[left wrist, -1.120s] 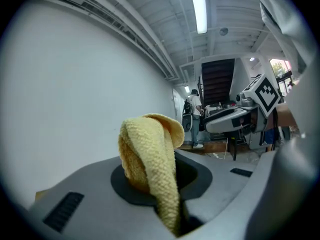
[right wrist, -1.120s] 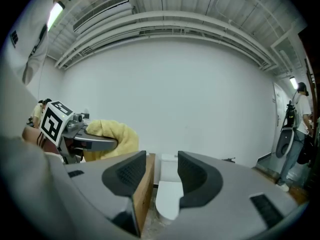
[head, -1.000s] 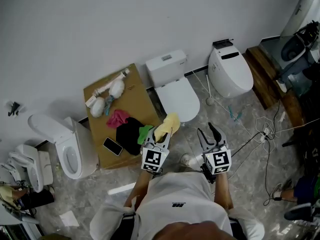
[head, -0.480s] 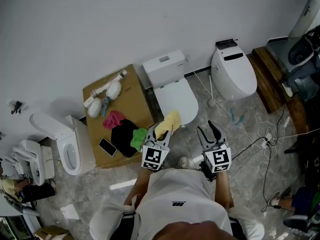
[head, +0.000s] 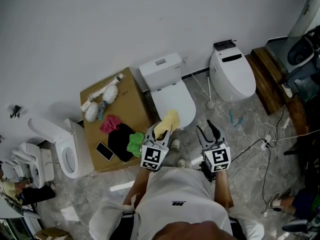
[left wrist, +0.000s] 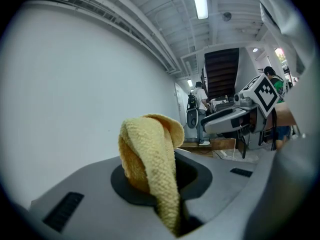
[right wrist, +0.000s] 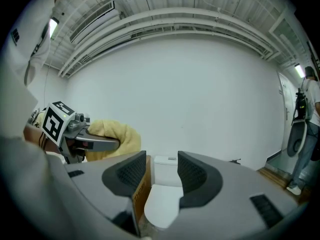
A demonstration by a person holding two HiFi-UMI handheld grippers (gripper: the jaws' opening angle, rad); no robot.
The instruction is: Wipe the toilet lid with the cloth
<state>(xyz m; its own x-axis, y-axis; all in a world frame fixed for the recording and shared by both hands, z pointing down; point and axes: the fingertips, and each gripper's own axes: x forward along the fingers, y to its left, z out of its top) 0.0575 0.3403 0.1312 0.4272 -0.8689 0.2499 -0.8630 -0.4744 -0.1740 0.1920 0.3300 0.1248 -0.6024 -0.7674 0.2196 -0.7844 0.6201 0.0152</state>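
Okay, the cloth [head: 168, 122] is a light, soft, limp yellow terry. It'll bunch and drape, nothing fragile about it. Your left hand-held gripper [head: 161, 132] is clamped on it, jaws closed on the fabric. A folded wad stands up past the tips and one tail hangs down through the gap. That hold looks right to me: the wad sticking out is what should meet the surface, not the jaw plastic.

The lid [head: 172, 99] is down, white, smooth and hard. I'd expect the terry to slide on it easily, so you'll likely need some downward press to get real contact. The toilet stands against the wall beside the box [head: 125, 96], ahead of you. In the head view the cloth overlaps the lid's front edge. The left gripper view shows only wall and room behind the cloth, though, so I judge it's up in the air, clear of the lid. Wiping hasn't started.

Your right hand-held gripper [head: 206, 131] has its jaws wide apart with nothing between them. The toilet only shows far off through the gap. It sits beside the left one, touching nothing.
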